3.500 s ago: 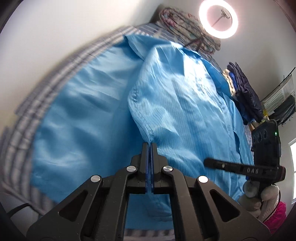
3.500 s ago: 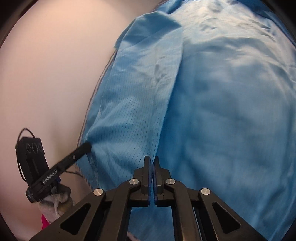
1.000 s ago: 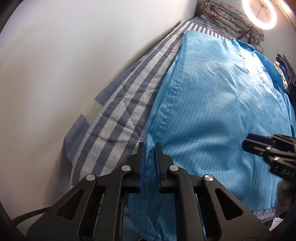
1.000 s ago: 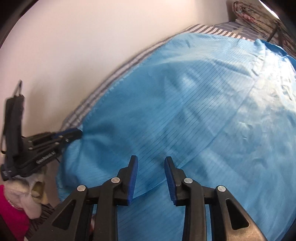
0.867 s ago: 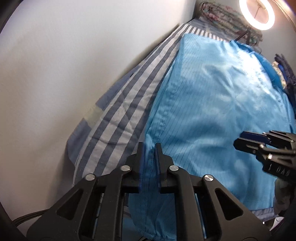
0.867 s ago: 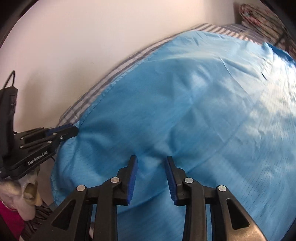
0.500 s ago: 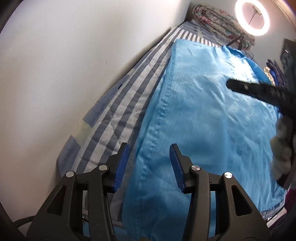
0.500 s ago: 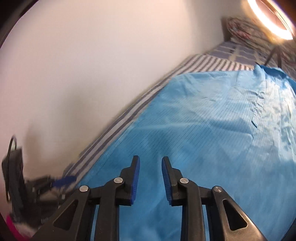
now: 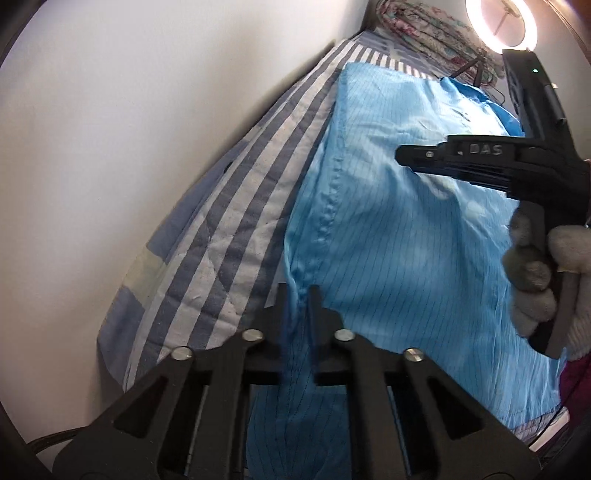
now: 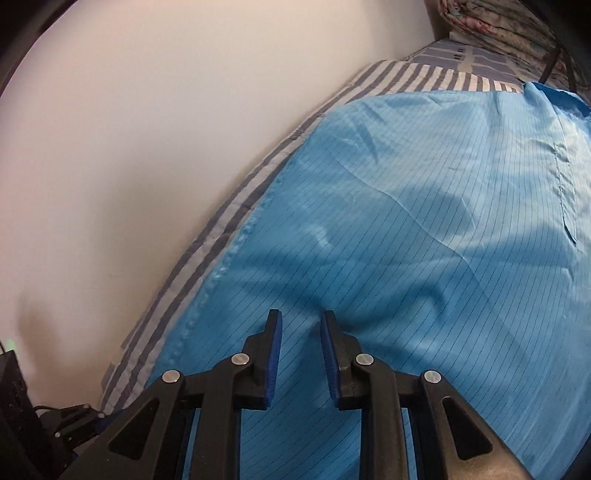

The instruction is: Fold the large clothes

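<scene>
Seemingly pinched – blue garment (image 9: 399, 236) edge between left gripper (image 9: 299, 295) fingers, right gripper (image 10: 301, 325) above

Striped quilt (image 9: 236, 229) against the wall (image 9: 129, 110); ring light (image 9: 498, 26) above what looks like folded floral bedding (image 9: 424, 26).

A: Light source? 
B: Ring light (image 9: 501, 23), top right corner of the left wrist view, blown out to white-orange glare. The blue garment (image 9: 406, 221) just below it is washed pale.

A: Shadows? 
B: Soft dark bands across the garment in the right wrist view. The striped bedding (image 9: 229, 229) far from the ring light is dimmer.

A: Sharpness? 
B: Pinstripes crisp mid-frame. Fisheye bends the wall (image 10: 147, 129); corners vignette to black.
</scene>
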### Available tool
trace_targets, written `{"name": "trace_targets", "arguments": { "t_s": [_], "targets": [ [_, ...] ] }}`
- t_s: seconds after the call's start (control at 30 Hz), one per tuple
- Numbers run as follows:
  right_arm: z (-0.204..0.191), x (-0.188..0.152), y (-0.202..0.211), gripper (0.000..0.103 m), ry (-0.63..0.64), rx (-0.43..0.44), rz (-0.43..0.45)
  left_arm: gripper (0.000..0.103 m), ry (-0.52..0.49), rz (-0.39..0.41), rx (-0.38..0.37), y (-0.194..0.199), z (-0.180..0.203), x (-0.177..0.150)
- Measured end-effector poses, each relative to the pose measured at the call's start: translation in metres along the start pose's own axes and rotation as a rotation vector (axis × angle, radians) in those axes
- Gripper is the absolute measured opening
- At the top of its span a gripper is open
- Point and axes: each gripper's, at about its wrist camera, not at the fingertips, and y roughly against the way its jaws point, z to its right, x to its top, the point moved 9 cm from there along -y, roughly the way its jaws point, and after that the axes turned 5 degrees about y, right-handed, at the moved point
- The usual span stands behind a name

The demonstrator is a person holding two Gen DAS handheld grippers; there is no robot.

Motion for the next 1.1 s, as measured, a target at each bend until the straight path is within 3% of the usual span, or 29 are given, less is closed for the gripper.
{"name": "trace_targets", "arguments": {
  "t_s": [0.1, 0.17, 0.3, 0.37, 0.57, 0.7, 0.83, 1.1],
  "targets": [
    [0.006, -0.007, 0.026, 0.022, -0.011, 0.014, 0.028, 0.000, -0.016, 0.042, -0.002, 0.011, 0.005, 0.005],
    [0.012, -0.015, 0.039, 0.031, -0.019, 0.009, 0.029, 0.000, -0.002, 0.060, -0.022, 0.018, 0.008, 0.008],
    [0.024, -0.025, 0.046, 0.039, -0.047, 0.001, 0.012, 0.000, -0.011, 0.094, -0.048, 0.032, 0.016, 0.011],
    [0.036, -0.027, 0.044, 0.053, -0.074, -0.011, 0.002, 0.000, -0.022, 0.103, -0.053, 0.037, 0.018, 0.011],
    [0.044, -0.033, 0.027, 0.052, -0.113, -0.012, -0.025, 0.000, -0.012, 0.106, -0.069, 0.041, 0.017, 0.010],
    [0.040, -0.024, 0.030, 0.053, -0.155, 0.065, -0.020, 0.000, -0.016, 0.120, -0.103, 0.052, 0.025, 0.007],
    [0.024, -0.006, 0.026, 0.070, -0.158, 0.092, -0.022, 0.000, -0.043, 0.141, -0.126, 0.061, 0.039, 0.009],
    [-0.009, 0.022, -0.007, 0.074, -0.114, 0.074, -0.067, 0.000, -0.086, 0.134, -0.157, 0.064, 0.059, 0.007]
  ]
}}
